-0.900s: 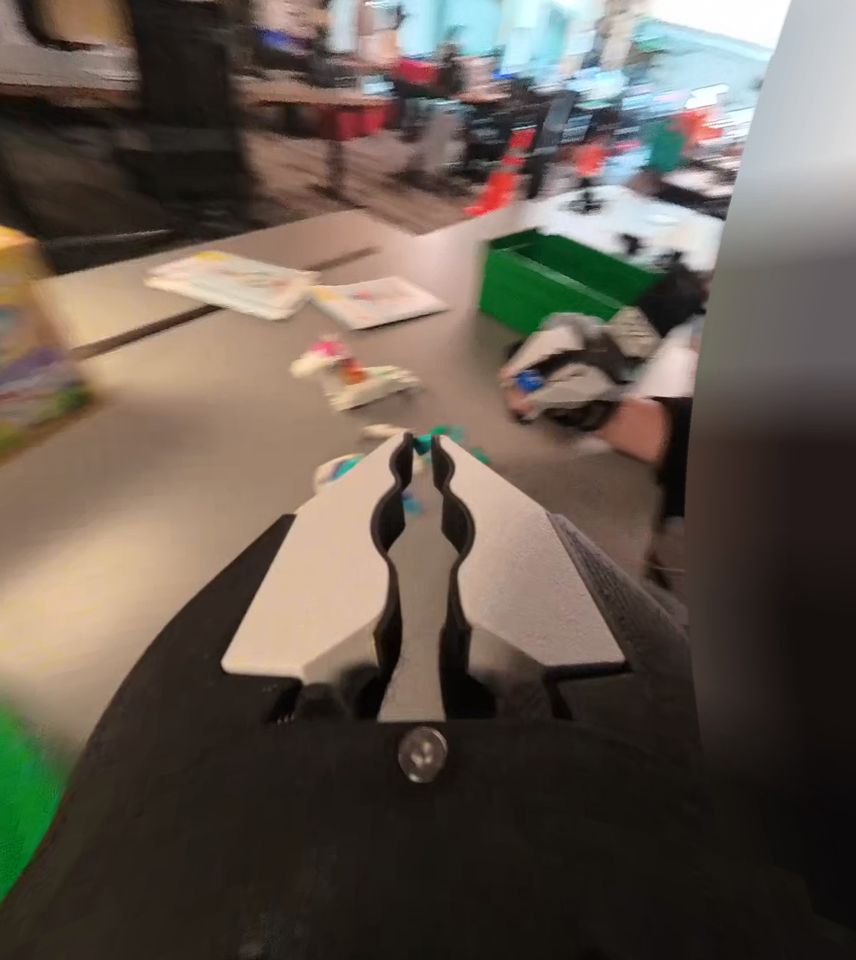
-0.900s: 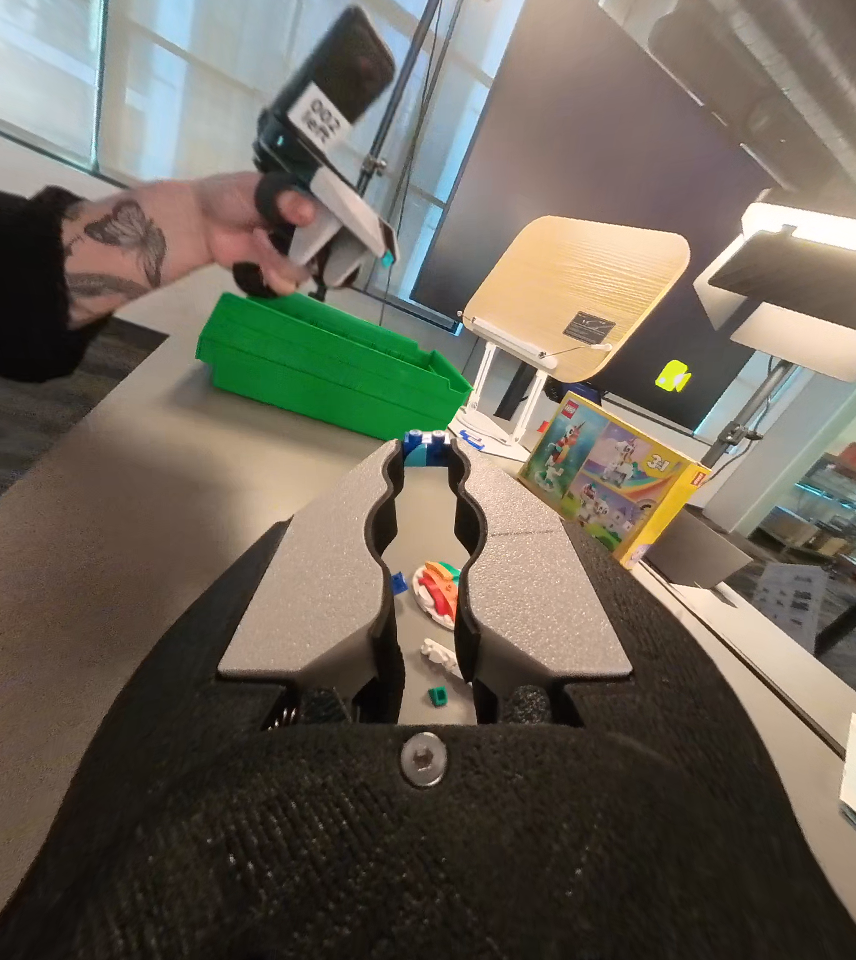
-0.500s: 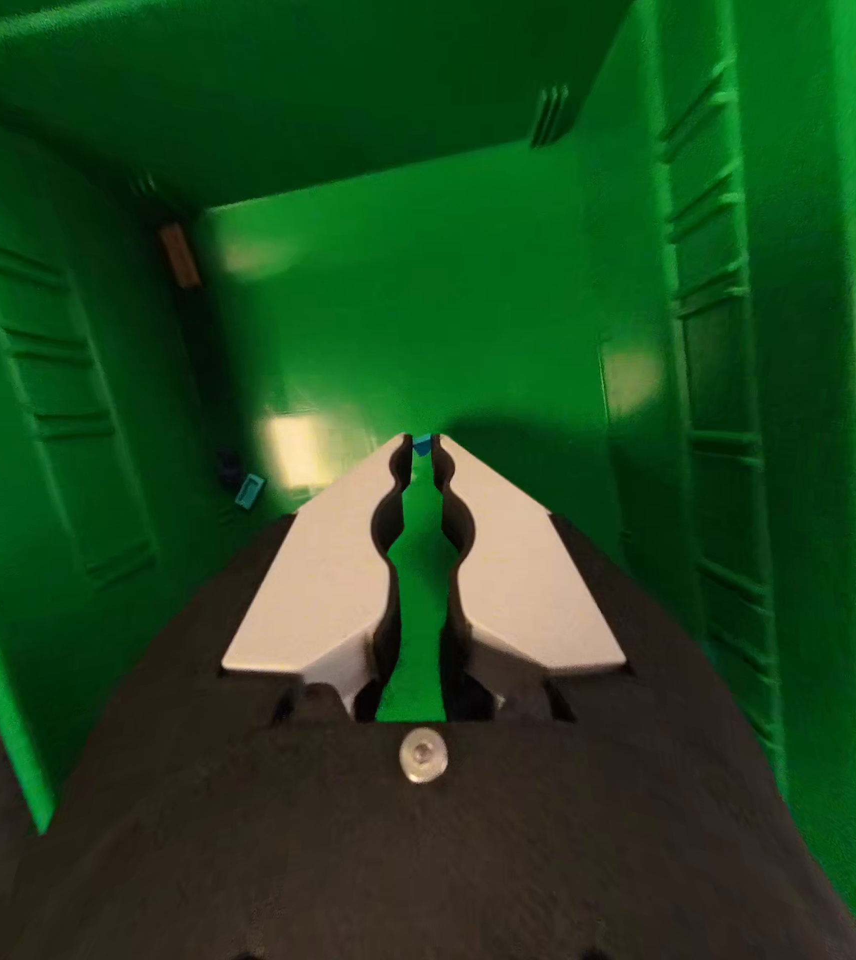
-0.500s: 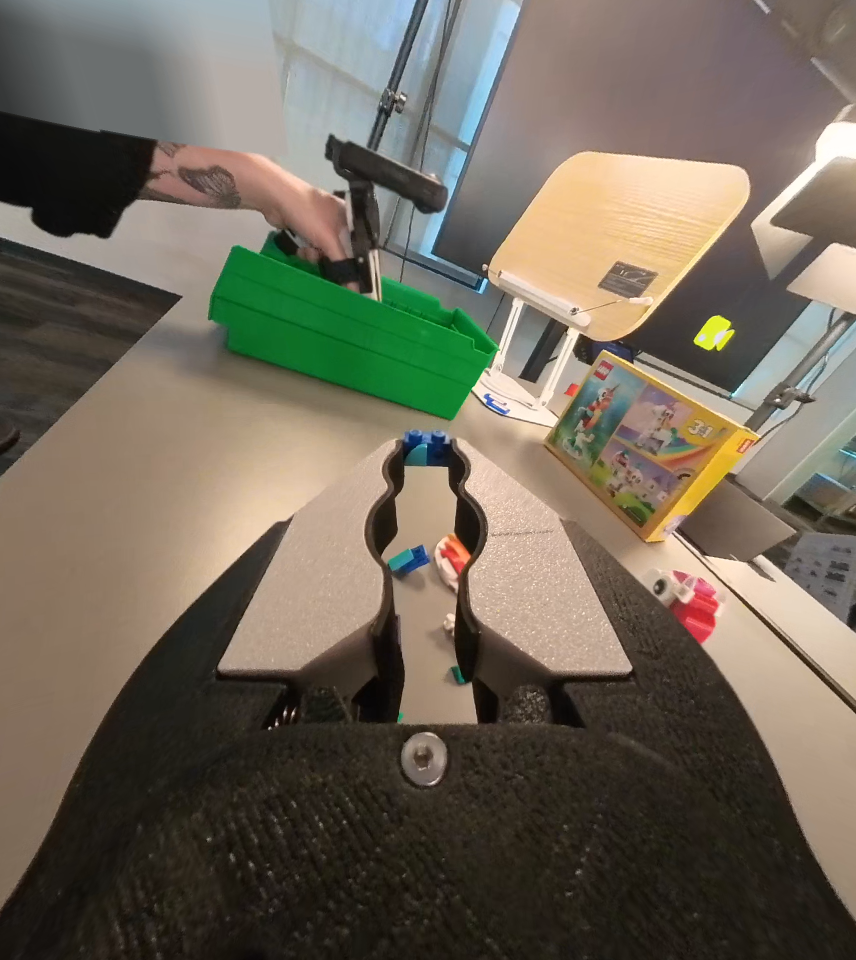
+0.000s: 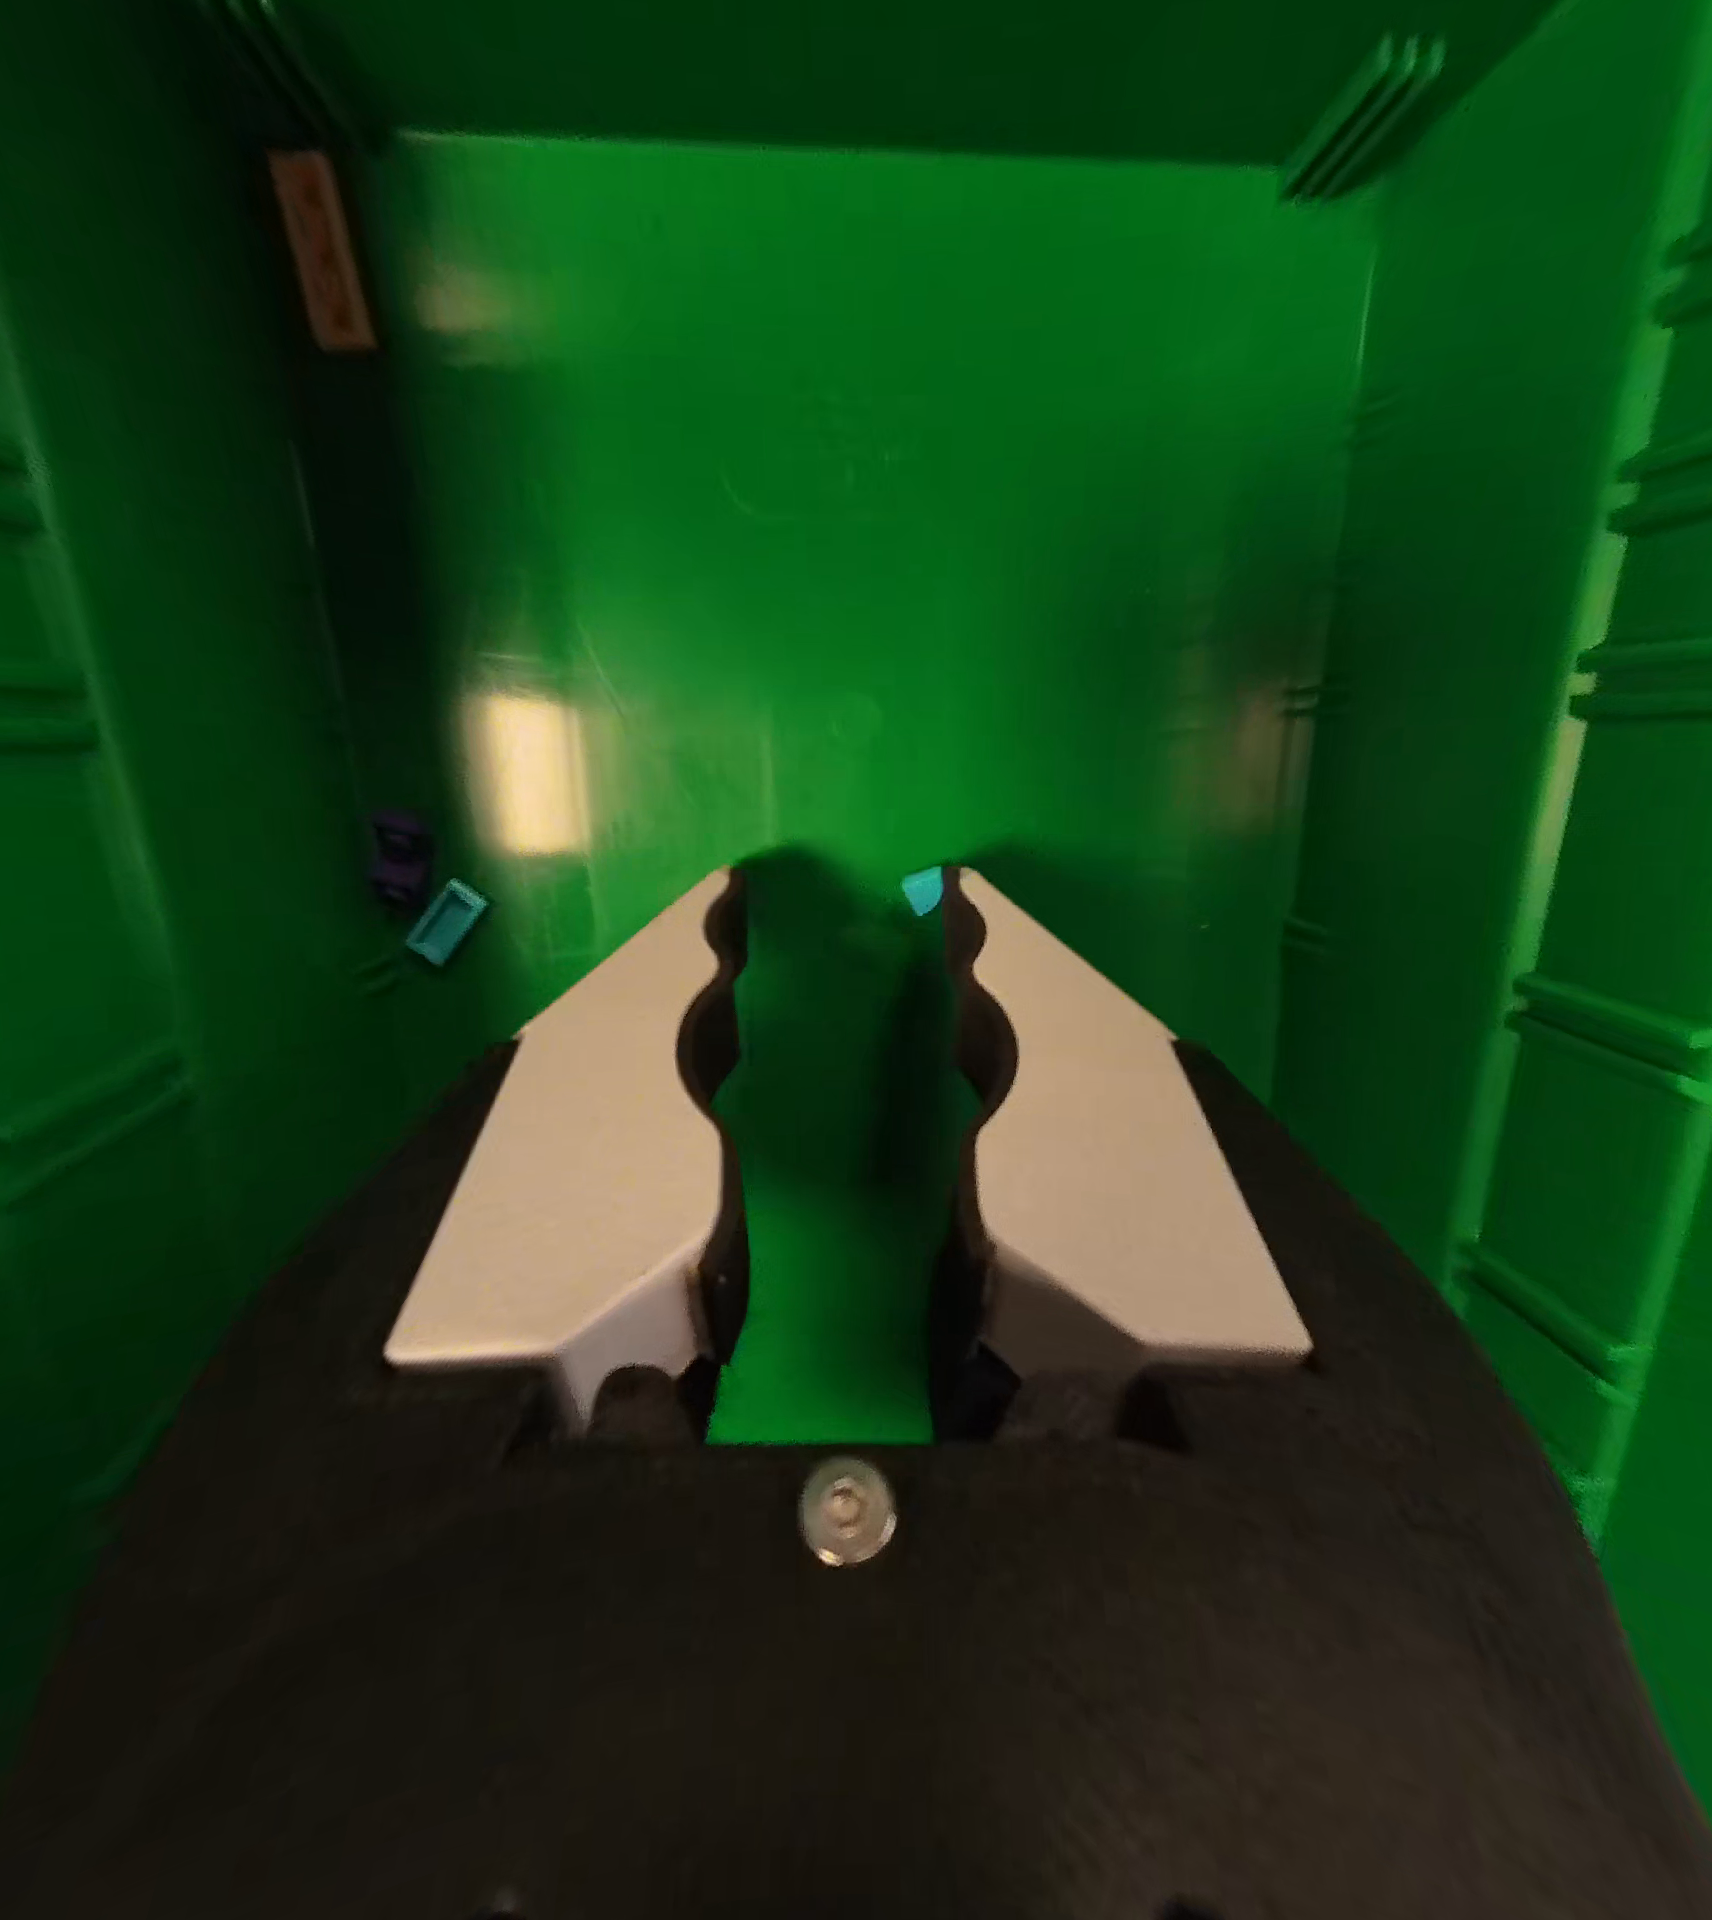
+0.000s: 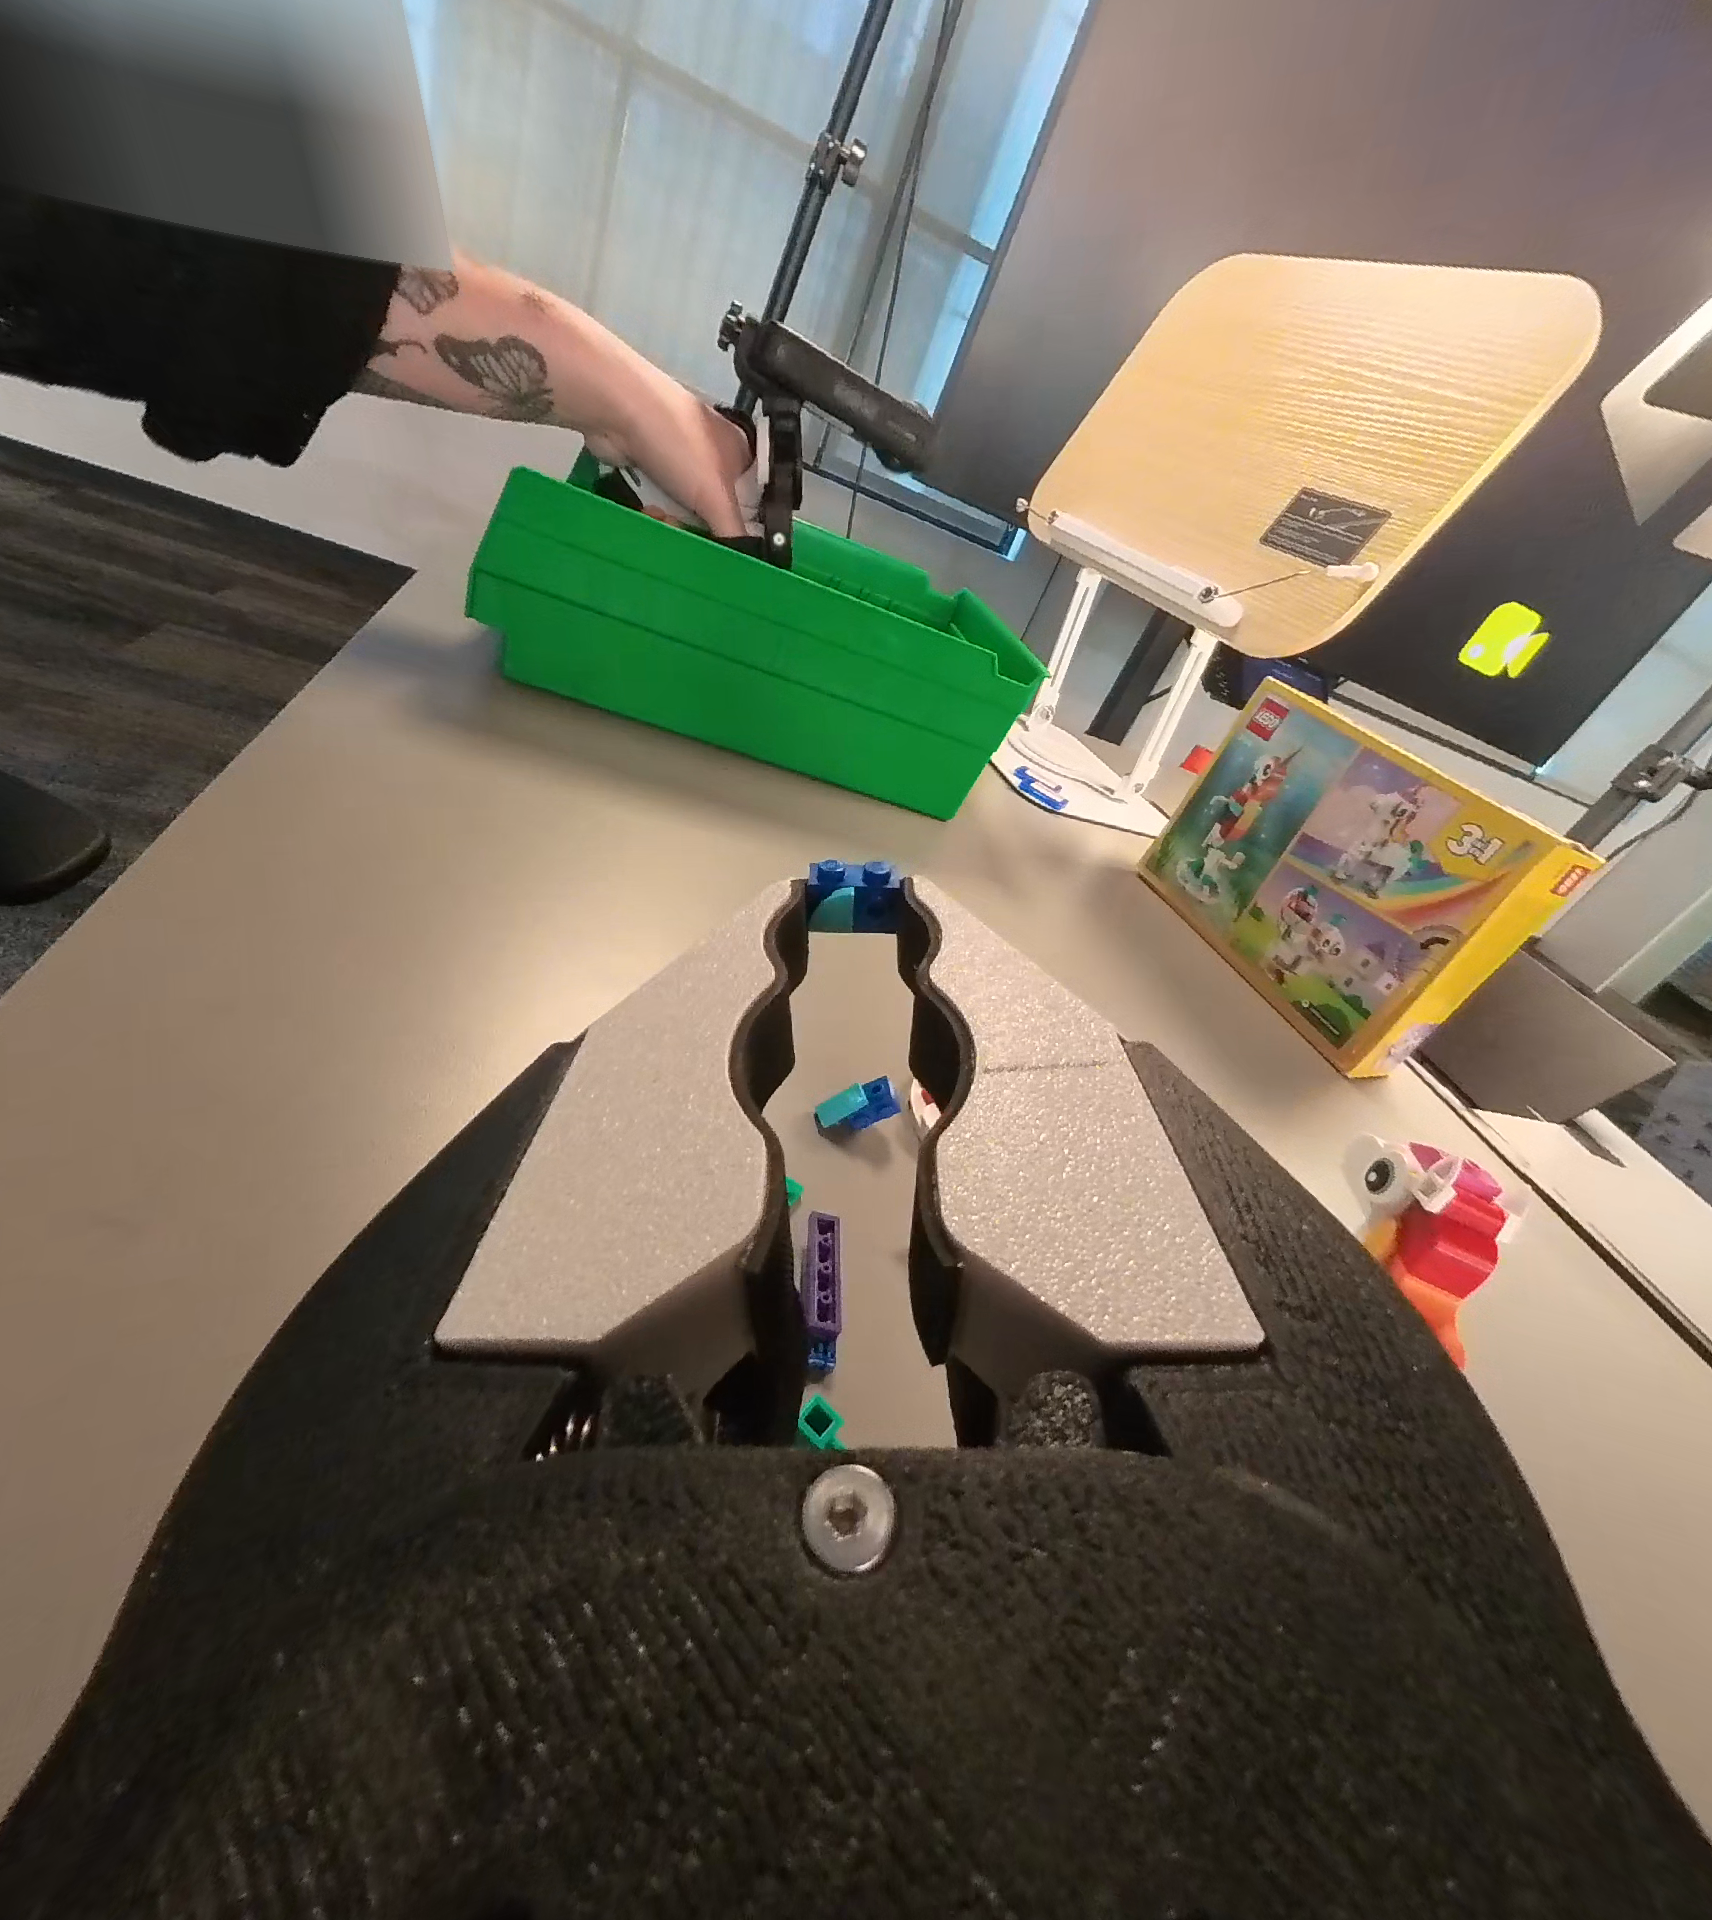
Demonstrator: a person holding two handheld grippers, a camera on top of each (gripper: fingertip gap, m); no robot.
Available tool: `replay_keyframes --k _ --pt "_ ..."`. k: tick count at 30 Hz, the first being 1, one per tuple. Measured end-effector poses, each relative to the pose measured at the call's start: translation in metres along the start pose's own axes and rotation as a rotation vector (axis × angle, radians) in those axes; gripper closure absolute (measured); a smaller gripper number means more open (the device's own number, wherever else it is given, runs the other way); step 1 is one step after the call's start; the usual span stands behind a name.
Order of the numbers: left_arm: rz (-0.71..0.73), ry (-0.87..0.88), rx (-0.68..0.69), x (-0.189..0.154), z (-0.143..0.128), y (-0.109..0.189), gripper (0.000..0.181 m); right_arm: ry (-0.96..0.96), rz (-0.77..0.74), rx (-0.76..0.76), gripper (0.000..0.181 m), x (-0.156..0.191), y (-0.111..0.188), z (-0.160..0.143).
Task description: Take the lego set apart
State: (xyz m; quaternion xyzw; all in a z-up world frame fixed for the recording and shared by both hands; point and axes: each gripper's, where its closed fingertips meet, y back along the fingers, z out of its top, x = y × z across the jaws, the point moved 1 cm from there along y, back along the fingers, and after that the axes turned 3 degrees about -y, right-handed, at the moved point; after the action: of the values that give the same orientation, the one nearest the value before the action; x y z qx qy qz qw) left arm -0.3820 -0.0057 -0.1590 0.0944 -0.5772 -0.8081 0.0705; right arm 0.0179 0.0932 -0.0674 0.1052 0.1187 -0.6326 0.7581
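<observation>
lego piece (image 6: 853, 896) pinched, right gripper (image 6: 853, 904)

The green bin (image 6: 748, 665) hides the left gripper's jaws. The right gripper's jaws cover part of a purple piece (image 6: 823, 1273) between them.

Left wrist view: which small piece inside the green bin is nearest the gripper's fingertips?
The light-blue piece beside one fingertip of the open left gripper; the purple and turquoise pieces lie by the bin wall.
</observation>
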Motion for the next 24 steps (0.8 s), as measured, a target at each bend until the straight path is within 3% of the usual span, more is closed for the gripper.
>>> replay_keyframes --k 3,5,8,11,14,18,20,24 --pt "0.072 -0.014 -0.197 0.004 0.026 0.028 0.134 0.009 -0.021 0.002 0.166 -0.002 0.001 0.000" --pt "0.074 -0.040 -0.439 -0.016 0.050 0.073 0.129 0.033 -0.051 0.011 0.166 -0.006 0.001 0.000" --pt "-0.038 -0.148 -0.802 -0.088 0.064 0.154 0.127 0.124 -0.111 0.028 0.166 -0.008 0.000 0.001" --pt "-0.082 -0.351 -0.963 -0.169 0.052 0.192 0.123 0.199 -0.133 0.032 0.166 -0.003 -0.003 0.003" --pt "-0.134 -0.531 -0.938 -0.239 0.041 0.174 0.121 0.267 -0.158 0.053 0.166 -0.001 -0.006 0.000" --pt "-0.477 -0.697 -0.837 -0.335 0.026 0.124 0.122 0.444 -0.207 0.119 0.166 -0.002 -0.007 -0.008" --pt "-0.618 -0.731 -0.765 -0.366 0.023 0.098 0.123 0.554 -0.220 0.159 0.166 0.001 -0.008 -0.012" --pt "-0.738 -0.693 -0.683 -0.385 0.037 0.060 0.130 0.627 -0.199 0.230 0.166 0.004 -0.013 -0.026"
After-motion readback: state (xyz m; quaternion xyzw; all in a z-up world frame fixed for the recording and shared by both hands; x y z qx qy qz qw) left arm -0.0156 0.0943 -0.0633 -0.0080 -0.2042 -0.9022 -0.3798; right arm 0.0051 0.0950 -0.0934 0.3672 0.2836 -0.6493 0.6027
